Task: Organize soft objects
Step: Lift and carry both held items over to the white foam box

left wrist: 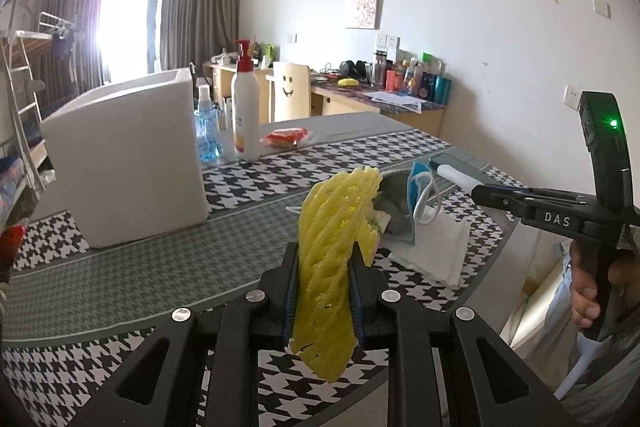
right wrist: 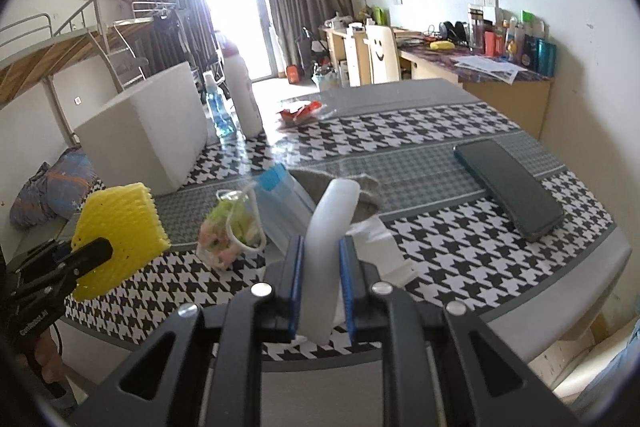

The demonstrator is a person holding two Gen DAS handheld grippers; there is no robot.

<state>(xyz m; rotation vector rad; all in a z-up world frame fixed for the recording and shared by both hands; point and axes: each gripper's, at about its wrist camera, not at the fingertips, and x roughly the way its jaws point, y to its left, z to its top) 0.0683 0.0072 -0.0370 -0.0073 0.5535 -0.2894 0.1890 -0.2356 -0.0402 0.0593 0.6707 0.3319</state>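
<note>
1. The left gripper (left wrist: 325,291) was nearest the lens, its fingers (left wrist: 291,291) clamped on a yellow foam fruit net (left wrist: 334,247) held above the surface (left wrist: 120,279).
2. The right gripper (right wrist: 320,287) had its fingers (right wrist: 296,287) closed on a white foam strip (right wrist: 330,231) that arched up between them.
3. Taking the white box (left wrist: 124,155) as landmark: it stood upright on the houndstooth-patterned surface, with a blue spray bottle (left wrist: 208,131) and a white pump bottle (left wrist: 246,107) just beside its far right corner.
4. A red snack packet (left wrist: 286,137) lay beyond the bottles, further right of the box.
5. To the right of the box, well apart from it, lay a pile: a blue face mask (right wrist: 280,203), a grey sock (right wrist: 340,187), a small pastel bundle (right wrist: 228,231) and white tissue paper (left wrist: 432,247).
6. A dark phone (right wrist: 508,183) lay flat, farthest right from the box.
</note>
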